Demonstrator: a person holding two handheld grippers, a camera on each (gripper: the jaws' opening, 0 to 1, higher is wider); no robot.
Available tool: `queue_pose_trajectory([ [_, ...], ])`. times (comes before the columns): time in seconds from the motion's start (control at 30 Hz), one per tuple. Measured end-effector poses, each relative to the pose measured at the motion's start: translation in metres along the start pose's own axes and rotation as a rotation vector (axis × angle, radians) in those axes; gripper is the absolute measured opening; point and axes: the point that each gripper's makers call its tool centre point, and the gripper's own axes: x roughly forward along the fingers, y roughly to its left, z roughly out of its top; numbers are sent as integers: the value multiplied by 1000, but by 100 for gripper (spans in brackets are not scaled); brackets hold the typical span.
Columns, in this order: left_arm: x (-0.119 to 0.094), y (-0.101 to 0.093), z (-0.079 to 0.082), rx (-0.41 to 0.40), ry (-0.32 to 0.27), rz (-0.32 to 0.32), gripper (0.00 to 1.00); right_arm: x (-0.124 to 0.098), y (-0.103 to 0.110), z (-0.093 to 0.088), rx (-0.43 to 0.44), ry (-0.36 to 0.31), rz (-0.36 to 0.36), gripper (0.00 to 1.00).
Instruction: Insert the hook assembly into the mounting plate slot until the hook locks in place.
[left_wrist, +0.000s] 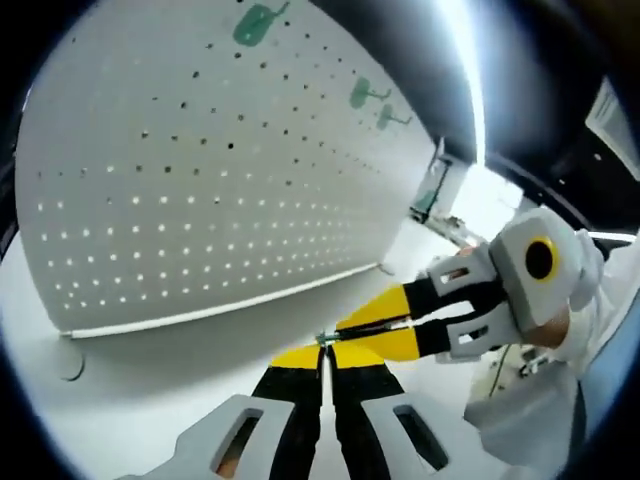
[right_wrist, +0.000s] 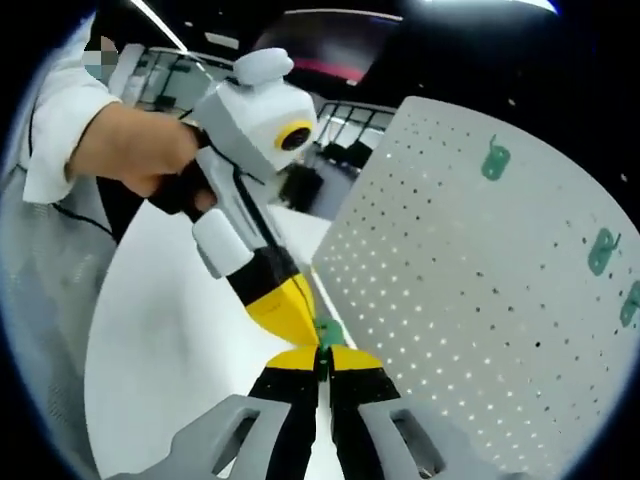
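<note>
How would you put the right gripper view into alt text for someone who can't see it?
Two yellow-tipped grippers meet tip to tip on a small green hook piece: the right gripper rises from the bottom, and the left gripper, held in a person's hand, reaches in from upper left. A white pegboard carrying three green hooks stands on a white table to the right.

**A workshop or lab test station**

A large white perforated pegboard (left_wrist: 200, 170) stands upright on a plain white worktop (right_wrist: 190, 330), with green hooks (right_wrist: 495, 160) already hung on it. Overhead runs a long strip light (left_wrist: 465, 70) against a dark ceiling. Metal railings (right_wrist: 190, 75) and further furnishings stand behind.
</note>
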Motion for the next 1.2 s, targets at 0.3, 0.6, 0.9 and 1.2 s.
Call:
queue_pose_trajectory([
  [0.3,0,-6,24,177,-115,38,5,-7,-24,16,88,-44,-78,0],
  [0.6,-10,-3,47,259,-212,98,10,-11,-36,33,111,-74,-124,0],
  [0.9,-21,-6,69,343,-308,141,20,-18,-54,48,143,-105,-188,0],
  [1.2,-25,-2,77,374,-337,184,32,-24,-74,63,201,-132,-256,0],
])
